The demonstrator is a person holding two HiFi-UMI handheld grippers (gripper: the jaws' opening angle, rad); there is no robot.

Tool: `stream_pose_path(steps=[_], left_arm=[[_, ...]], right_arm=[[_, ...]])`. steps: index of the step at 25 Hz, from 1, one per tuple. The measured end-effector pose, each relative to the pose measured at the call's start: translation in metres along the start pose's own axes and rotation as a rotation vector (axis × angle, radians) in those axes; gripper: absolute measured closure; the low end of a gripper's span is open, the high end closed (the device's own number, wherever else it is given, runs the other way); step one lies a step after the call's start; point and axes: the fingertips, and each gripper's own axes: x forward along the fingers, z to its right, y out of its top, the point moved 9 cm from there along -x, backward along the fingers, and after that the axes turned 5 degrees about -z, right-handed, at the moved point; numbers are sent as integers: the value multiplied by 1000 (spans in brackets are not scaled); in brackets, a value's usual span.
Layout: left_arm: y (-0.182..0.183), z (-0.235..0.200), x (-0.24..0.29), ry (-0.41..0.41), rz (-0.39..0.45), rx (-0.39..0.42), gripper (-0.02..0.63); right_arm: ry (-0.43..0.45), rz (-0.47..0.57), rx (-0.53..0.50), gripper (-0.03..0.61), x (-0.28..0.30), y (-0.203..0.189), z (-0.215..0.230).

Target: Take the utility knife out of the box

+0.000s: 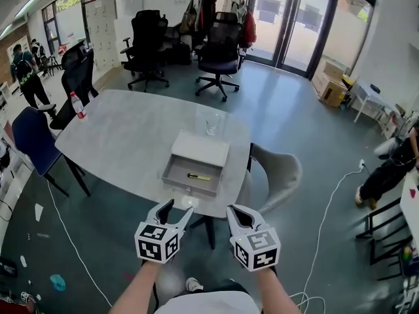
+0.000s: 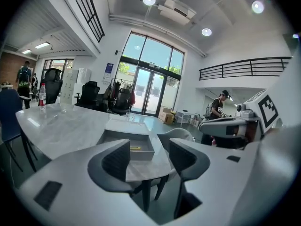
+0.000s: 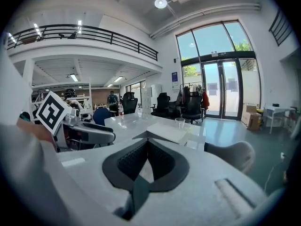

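The yellow utility knife [image 1: 199, 176] lies inside the open grey box [image 1: 178, 173] near the desk's [image 1: 124, 136] closest edge, at 12 o'clock from both tongs. The left tongs [image 1: 177, 211] stand apart with nothing between them. The right tongs [image 1: 239, 209] are pressed together and empty.

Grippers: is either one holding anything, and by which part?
Nothing is held. The left gripper is open, the right gripper shut and empty; the yellow utility knife lies in the grey box.

light: bright daylight via glass doors [image 1: 288, 25] + ceiling spots [image 2: 149, 0] | glare: sheen on counter [image 1: 131, 136] | focus: sharp | distortion: fisheye edges, dark corners
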Motion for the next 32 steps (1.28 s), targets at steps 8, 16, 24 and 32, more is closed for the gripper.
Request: stream_pose_path(steps=[8,16,24,32], left_arm=[[10,-14,28,-10,-17,21,373],[31,-30,80,-19,-93,109,373],[46,-46,151,-50,-271,312,373],[49,-57,204,-113,-447,547,373]], right_arm=[[-9,15,5,574,22,7,14],[5,13,23,574,56,16,50],[43,-8,36,574,99,25,90],[69,-25,38,574,127,35,122]])
